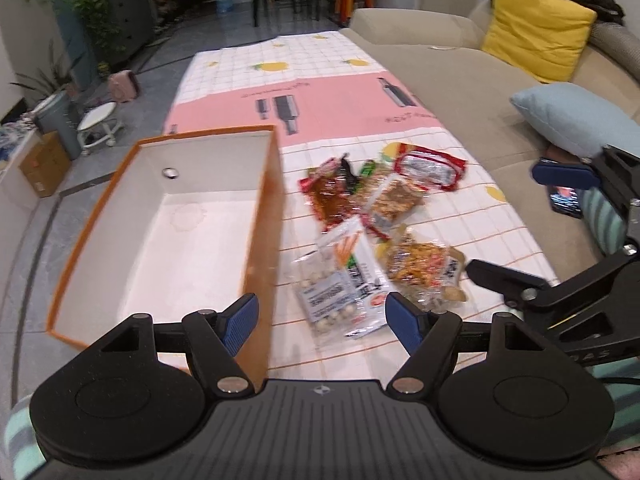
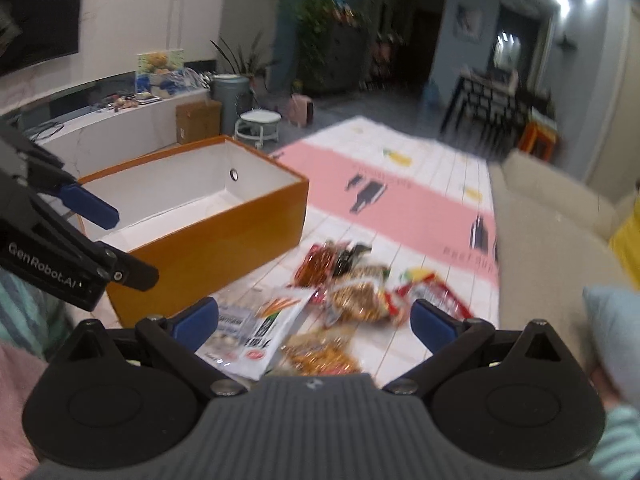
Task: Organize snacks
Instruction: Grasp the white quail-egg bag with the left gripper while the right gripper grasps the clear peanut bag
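Note:
An orange box [image 1: 264, 248] with a white, empty inside stands on the left of the table; it also shows in the right wrist view [image 2: 208, 252]. Several snack packets lie in a loose pile to its right: a clear bag of white balls [image 1: 328, 296], a carrot-print packet [image 1: 356, 256], a brown snack bag [image 1: 420, 268], a red packet [image 1: 430, 165]. My left gripper [image 1: 322, 322] is open and empty, above the table's near edge by the box. My right gripper [image 2: 314, 322] is open and empty, above the pile [image 2: 352, 300].
The table has a pink and white checked cloth [image 1: 328, 100]. A beige sofa [image 1: 460, 68] with a yellow cushion [image 1: 536, 44] and a blue cushion [image 1: 568, 116] runs along the right. A small white stool [image 1: 98, 124] and a cardboard box [image 1: 44, 164] stand on the floor at left.

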Demonstrator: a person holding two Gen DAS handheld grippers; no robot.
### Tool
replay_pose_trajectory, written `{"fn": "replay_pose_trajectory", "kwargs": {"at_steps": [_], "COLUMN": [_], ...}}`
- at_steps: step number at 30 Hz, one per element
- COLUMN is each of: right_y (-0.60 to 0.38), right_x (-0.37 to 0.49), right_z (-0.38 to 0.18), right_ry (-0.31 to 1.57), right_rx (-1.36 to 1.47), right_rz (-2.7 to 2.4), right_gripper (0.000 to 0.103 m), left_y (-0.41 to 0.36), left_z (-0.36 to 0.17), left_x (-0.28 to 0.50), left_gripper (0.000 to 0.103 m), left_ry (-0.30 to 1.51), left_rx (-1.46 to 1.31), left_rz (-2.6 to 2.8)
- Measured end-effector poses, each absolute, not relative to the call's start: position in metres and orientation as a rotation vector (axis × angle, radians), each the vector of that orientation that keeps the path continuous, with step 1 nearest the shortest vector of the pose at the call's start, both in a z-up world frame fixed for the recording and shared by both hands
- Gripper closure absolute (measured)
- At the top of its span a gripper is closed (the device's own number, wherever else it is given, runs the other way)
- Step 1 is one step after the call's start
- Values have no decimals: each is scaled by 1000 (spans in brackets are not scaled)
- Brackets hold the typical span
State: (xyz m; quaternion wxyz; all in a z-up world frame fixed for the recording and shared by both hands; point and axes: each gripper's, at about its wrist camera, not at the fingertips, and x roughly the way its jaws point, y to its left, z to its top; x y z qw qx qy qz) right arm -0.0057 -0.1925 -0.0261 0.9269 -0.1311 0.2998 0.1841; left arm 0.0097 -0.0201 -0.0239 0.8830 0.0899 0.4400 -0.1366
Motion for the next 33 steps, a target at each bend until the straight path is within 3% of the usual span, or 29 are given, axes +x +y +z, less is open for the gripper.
{"fn": "replay_pose_trajectory", "kwargs": {"at_steps": [9, 11, 15, 23, 33], "right_y": [-199, -200, -200, -189, -195], "right_x": [12, 16, 22, 38, 48], "right_z": [-59, -69, -89, -118, -134], "right_ry": [672, 720, 810, 938, 1014], "right_rx": [-317, -290, -237, -188, -90], "right_rz": [436, 440, 460, 491, 500], "right_gripper": [16, 29, 37, 53, 54], "left_y": [-46, -49, -56, -50, -51], "left_z": [-43, -53, -73, -102, -136], "left_x": [39, 48, 63, 90, 106], "left_gripper": [24, 24, 30, 30, 27], "left_ry": [991, 1027, 1101, 1193, 1241], "left_rx": [176, 165, 164, 104, 84], "left_rz": [-383, -384, -345, -171, -71]}}
